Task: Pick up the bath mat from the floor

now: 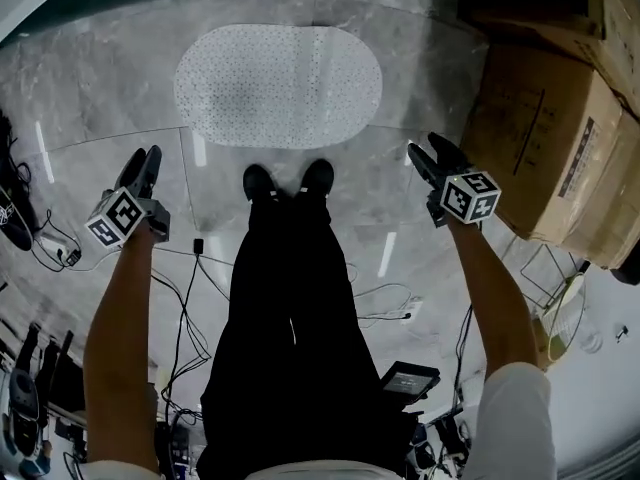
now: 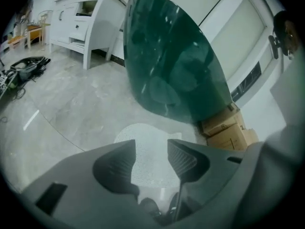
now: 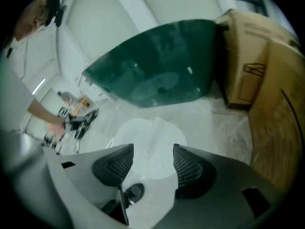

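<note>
A white oval bath mat (image 1: pixel 278 85) with a dotted texture lies flat on the grey marble floor, just beyond the person's black shoes (image 1: pixel 288 181). My left gripper (image 1: pixel 140 168) is held in the air at the left, short of the mat, open with nothing between its jaws. On the other side my right gripper (image 1: pixel 428 158) hangs open and empty too, near the mat's right end. The mat (image 2: pixel 148 151) shows between the jaws in the left gripper view, and the mat (image 3: pixel 151 144) again in the right gripper view, far below both.
Large cardboard boxes (image 1: pixel 545 143) stand at the right, close to my right gripper. A dark green curved panel (image 2: pixel 171 56) rises beyond the mat. Cables (image 1: pixel 190 288) and equipment lie on the floor behind the person, and a white cabinet (image 2: pixel 81 18) stands at the far left.
</note>
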Motion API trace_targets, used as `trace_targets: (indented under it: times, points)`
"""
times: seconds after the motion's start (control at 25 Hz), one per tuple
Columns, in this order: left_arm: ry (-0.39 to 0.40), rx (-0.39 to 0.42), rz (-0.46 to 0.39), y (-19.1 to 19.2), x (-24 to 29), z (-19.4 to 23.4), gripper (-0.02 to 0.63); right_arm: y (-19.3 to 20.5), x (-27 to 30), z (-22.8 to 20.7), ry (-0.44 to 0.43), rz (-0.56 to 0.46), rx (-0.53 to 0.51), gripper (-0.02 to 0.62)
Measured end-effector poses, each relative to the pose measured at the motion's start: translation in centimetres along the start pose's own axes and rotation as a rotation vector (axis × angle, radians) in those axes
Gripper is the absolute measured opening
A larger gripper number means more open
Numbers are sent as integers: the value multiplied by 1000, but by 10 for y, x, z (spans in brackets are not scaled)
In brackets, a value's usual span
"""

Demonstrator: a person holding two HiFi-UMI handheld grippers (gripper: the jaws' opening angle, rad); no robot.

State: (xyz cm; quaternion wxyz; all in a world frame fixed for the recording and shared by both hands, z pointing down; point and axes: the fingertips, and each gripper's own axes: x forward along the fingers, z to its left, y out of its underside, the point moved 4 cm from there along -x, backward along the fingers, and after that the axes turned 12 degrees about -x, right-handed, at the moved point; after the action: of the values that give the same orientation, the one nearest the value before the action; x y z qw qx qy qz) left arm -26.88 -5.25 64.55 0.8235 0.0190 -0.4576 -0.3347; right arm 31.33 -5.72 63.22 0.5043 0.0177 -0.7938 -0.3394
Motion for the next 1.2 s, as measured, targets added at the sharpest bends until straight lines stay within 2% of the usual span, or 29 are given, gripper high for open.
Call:
trace_targets:
  times: [0.08,0.12,0.24,0.32,0.56,0.8,1.0,1.2]
  points:
    - [-3,36,25,5,15,4,210,-6,23,-21,-79,91,-135,259]
    - [-4,51,37,7,23,6,210,-12,34,-33,-87,105,-154,262]
    - [-17,108,83,15,47,16,213,-31,70,-60,-18,43,-43,262]
    - [-31,135,111,21,65,22,216,-31,98,-62,4,12,9,264]
    - [-70,220,194,39,119,55,230,18,170,-44,-19,99,-6,285]
    - [-107,275,201,44,166,88,259,71,210,-77,96,107,118,307]
    - [-157,297,220,48,207,126,282,95,243,-95,144,121,67,322]
    - [-187,308,211,53,243,140,313,117,264,-110,174,151,55,328]
